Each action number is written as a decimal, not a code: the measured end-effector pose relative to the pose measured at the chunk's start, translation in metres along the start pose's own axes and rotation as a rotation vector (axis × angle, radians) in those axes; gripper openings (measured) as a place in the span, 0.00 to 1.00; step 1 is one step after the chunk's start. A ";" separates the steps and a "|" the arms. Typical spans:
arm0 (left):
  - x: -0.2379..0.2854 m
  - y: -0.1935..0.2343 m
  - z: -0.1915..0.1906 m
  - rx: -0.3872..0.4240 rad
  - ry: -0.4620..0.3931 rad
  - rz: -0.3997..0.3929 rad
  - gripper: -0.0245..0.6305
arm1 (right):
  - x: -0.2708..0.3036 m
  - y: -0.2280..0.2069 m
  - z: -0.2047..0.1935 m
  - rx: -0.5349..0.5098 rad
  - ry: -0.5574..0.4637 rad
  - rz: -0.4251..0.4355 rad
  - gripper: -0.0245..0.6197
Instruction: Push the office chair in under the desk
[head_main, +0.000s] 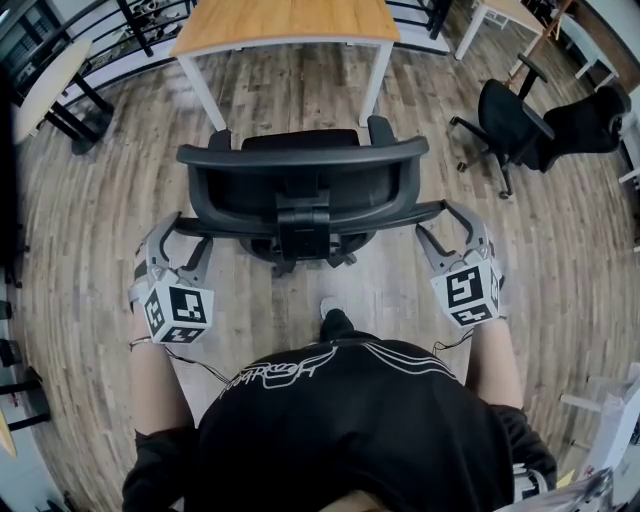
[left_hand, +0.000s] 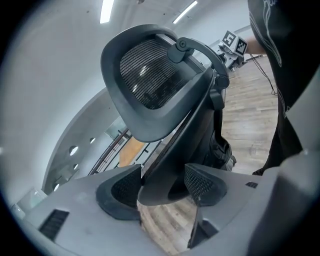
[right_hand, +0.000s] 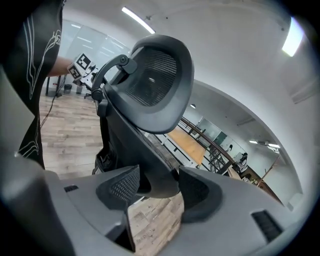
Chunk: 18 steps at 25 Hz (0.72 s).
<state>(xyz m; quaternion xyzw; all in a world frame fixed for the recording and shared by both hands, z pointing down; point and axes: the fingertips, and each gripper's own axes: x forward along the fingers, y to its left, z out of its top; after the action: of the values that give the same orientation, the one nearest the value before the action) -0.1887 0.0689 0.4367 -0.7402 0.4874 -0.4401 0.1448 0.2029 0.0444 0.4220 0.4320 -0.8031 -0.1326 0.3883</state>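
A spare black chair (head_main: 505, 122) stands on plank floor (head_main: 100, 210).

grey left tool (head_main: 190, 236), right tool (head_main: 436, 220), checkered marker cubes (head_main: 178, 310); black printed shirt (head_main: 350, 420).

You face a matt black plastic office chair (head_main: 300, 180), its headrest (left_hand: 150, 80) fine mesh, before a smooth wood-topped surface (head_main: 285, 22) on grainy plank floor (head_main: 100, 200).
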 end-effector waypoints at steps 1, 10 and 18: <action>0.000 0.000 0.000 -0.002 -0.002 -0.002 0.45 | 0.000 -0.001 0.000 -0.007 0.005 0.002 0.45; 0.004 0.002 -0.001 -0.016 -0.015 -0.002 0.45 | 0.005 -0.003 -0.001 -0.018 0.018 0.032 0.45; 0.023 0.020 -0.001 -0.035 -0.011 0.010 0.45 | 0.028 -0.014 0.006 -0.057 0.027 0.015 0.44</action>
<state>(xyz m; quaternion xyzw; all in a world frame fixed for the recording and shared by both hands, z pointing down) -0.1979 0.0400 0.4361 -0.7424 0.4981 -0.4267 0.1367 0.1978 0.0134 0.4248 0.4164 -0.7968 -0.1467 0.4125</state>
